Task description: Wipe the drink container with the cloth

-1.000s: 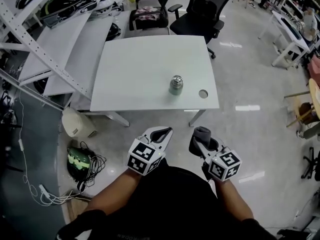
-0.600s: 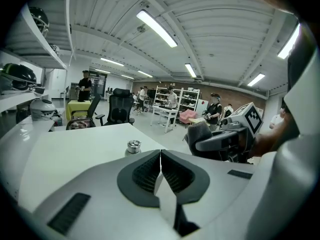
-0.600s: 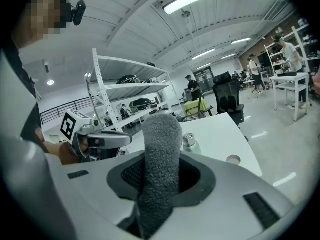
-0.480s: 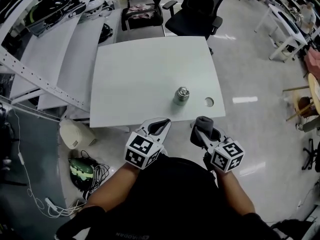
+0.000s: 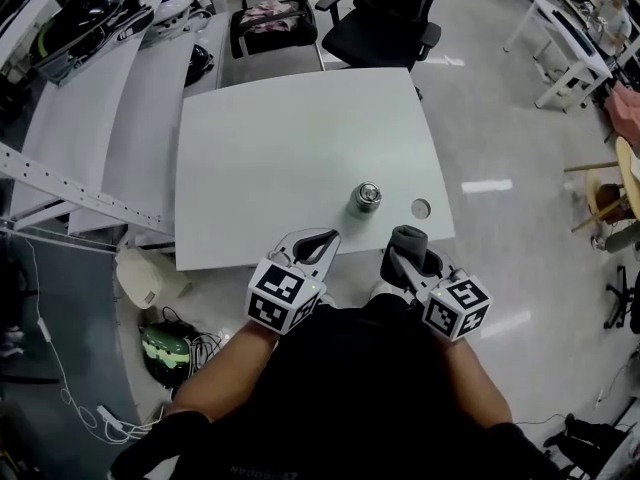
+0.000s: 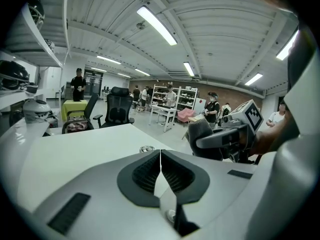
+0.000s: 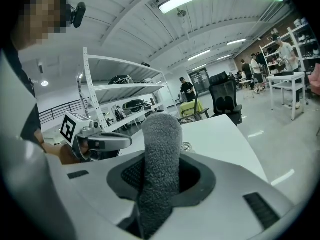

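A glossy grey floor [image 5: 520, 268] fills an open workroom seen from above, and on it stands a white rectangular table [image 5: 290, 148] with a bare top, the largest thing in the head view. Longer white tables [image 5: 130, 118] crowded with dark gear run along its left side. At the bottom of the view is the person [image 5: 340, 398] in dark clothing, both forearms reaching towards the table's near edge. Beyond the far edge stands a black office chair [image 5: 390, 13], with a second chair [image 5: 265, 23] carrying pinkish fabric to its left. The left gripper [image 5: 318, 243], white with a cube of square markers at its back, hangs over the near edge of the table; its dark ribbed pads are pressed flat together with nothing between them. The right gripper [image 5: 410, 258], of the same make, sits just beside it to the right, its jaws clenched on a grey fuzzy cloth [image 7: 161, 154] that stands up out of them in a thick roll. The silvery metal drink container [image 5: 366, 198], small, round and upright with a shiny lid, stands on the table near its front right corner, ahead of both grippers and roughly between them, touched by neither. Just to its right is a small round hole [image 5: 421, 208] in the tabletop.
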Demonstrator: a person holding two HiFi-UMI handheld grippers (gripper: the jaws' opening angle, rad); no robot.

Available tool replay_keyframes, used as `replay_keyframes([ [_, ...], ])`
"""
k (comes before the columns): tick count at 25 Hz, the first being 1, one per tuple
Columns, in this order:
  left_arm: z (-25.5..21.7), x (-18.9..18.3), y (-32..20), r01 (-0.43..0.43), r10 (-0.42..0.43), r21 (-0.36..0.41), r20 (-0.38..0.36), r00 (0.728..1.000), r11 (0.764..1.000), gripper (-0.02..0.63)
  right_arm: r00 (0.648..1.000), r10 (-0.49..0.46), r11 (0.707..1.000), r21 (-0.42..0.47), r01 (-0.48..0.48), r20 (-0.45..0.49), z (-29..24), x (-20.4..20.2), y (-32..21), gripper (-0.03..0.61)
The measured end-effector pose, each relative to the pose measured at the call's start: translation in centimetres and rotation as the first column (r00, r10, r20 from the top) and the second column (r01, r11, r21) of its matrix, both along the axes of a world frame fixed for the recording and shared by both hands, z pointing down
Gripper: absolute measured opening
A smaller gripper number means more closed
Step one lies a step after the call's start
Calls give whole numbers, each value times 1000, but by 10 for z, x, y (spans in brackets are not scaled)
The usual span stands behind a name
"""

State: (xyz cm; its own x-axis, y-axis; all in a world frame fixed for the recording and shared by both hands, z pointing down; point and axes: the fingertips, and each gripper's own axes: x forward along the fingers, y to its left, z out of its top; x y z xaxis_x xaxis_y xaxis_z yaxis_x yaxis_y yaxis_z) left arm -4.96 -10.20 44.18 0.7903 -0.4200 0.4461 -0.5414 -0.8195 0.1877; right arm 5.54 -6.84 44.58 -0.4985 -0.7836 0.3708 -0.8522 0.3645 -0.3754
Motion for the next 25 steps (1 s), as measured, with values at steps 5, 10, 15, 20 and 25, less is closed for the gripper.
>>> replay_keyframes([
  [5, 0, 9, -13, 24, -24, 4, 9, 1000, 1000, 17, 999, -32, 999, 1, 32, 9, -1, 10, -23, 106],
  [10, -6, 17, -34, 93, -93, 14, 13, 996, 996, 17, 995, -99, 995, 9, 99, 11, -6, 23, -55, 106],
  [15, -9, 32, -52, 164, -165, 29, 19, 986, 986, 17, 984, -177, 984, 23, 176, 14, -12, 38, -80, 106],
  [20, -5, 41, -63, 242, -243, 28, 41, 969, 970, 17, 966, -257, 966, 15, 256, 27, -4, 48, -101, 106],
  [25, 1, 45, -67, 319, -321, 40, 72, 944, 947, 17, 939, -343, 939, 9, 343, 38, 1, 51, -115, 106],
])
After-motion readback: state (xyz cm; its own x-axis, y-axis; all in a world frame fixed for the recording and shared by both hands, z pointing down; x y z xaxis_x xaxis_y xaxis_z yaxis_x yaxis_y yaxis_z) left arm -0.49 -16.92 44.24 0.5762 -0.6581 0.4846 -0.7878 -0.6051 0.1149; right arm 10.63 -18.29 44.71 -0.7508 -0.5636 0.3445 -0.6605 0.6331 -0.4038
